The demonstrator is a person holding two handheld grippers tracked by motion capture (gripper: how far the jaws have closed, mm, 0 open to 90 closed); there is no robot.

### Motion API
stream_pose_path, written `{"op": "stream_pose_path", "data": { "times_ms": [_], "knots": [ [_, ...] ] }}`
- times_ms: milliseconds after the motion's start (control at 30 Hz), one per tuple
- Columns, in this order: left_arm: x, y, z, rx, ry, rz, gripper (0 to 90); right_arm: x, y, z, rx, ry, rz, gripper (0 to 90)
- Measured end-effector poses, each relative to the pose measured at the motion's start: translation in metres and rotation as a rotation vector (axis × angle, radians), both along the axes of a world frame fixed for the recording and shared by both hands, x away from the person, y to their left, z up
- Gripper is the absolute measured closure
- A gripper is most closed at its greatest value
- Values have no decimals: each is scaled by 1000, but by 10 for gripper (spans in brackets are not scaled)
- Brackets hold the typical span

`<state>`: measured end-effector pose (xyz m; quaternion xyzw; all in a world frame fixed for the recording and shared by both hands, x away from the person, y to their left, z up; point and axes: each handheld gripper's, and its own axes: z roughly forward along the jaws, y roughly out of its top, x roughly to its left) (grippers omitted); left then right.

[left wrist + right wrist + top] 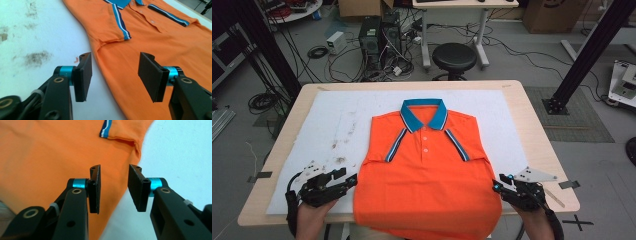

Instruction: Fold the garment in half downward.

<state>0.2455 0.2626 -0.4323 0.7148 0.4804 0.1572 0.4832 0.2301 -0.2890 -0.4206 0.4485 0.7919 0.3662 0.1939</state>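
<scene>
Left hand [309,220]: we see it come in at the bottom left of the high view, wrapped round the body of its gripper.
Right hand [537,225]: we see it at the bottom right of the high view, gripping its own tool the same way.
Left gripper [114,75]: we find its jaws parted, nothing pinched; in its own view the shirt's side edge runs through the gap below the pads, one pad over the white sheet, the other over orange cloth.
Right gripper [113,188]: we read it as released too, with a narrower gap; the opposite side edge of the shirt passes under the gap, and no cloth is between the pads.
Orange polo shirt [427,175]: we see it laid flat, front up, in the middle of the table between the two grippers, sleeves folded in, its hem hanging over the near edge.
Sleeve cuffs: we note blue, white and dark stripes on each; the cuff in the left gripper view [122,31] lies just beyond that gripper's jaws.
Collar [424,114]: we see it blue and turned toward the far side, with a buttoned placket below.
White sheet [337,130]: we see it under the shirt, covering most of the tabletop, with dark smudges left of the shirt.
Table [532,125]: we see pale wood showing round the sheet.
Stool [454,57]: we see it black and round, on the floor beyond the far edge, near cables and computer towers [379,35].
</scene>
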Motion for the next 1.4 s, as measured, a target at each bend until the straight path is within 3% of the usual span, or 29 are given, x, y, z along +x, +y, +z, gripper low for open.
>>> {"op": "stream_pose_path", "data": {
  "times_ms": [100, 200, 467, 533, 600, 633, 700, 900, 1033, 1067, 1133, 1167, 1200, 1267, 1300, 1333, 1367, 1400],
  "knots": [
    [11, -6, -4, 22, 9, 0, 435, 10, 1, -4, 0, -6, -32, 587],
    [22, -14, -11, 52, 51, 10, 448, 25, 3, -12, -11, 26, -64, 585],
    [27, -23, -23, 109, 103, 8, 526, 37, 5, -27, -42, 77, -76, 624],
    [26, -24, -23, 123, 97, 15, 555, 38, 4, -28, -38, 81, -76, 648],
    [25, -25, -23, 144, 88, 26, 628, 37, 3, -27, -33, 82, -53, 806],
    [23, -27, -23, 175, 78, 41, 685, 37, 4, -27, -31, 89, -43, 875],
    [22, -27, -23, 183, 70, 34, 859, 35, 5, -27, -38, 83, -38, 885],
    [17, -25, -20, 217, 72, 27, 880, 28, -1, -24, -24, 84, -40, 890],
    [13, -19, -19, 190, 81, 16, 879, 22, -3, -21, -19, 91, -33, 890],
    [13, -18, -19, 176, 73, 8, 877, 20, -4, -21, -17, 91, -29, 889],
    [18, -17, -16, 138, 58, -3, 644, 20, -4, -18, 0, 72, -36, 779],
    [18, -17, -16, 138, 58, -3, 564, 20, -4, -18, 0, 72, -36, 779],
    [21, -16, -15, 122, 45, -1, 564, 22, -4, -16, 11, 68, -44, 741],
    [28, -14, -12, 85, 17, -12, 468, 25, -3, -14, 23, 47, -42, 647],
    [36, -12, -7, 46, -21, -24, 401, 29, -1, -12, 17, 19, -45, 578],
    [36, -12, -7, 46, -21, -24, 383, 29, -1, -12, 17, 19, -45, 578],
    [47, -9, -1, 3, -67, -46, 381, 36, 2, -10, 9, -7, -47, 484],
    [47, -9, -1, 3, -67, -46, 381, 36, 2, -10, 9, -7, -47, 484]
  ]
}}
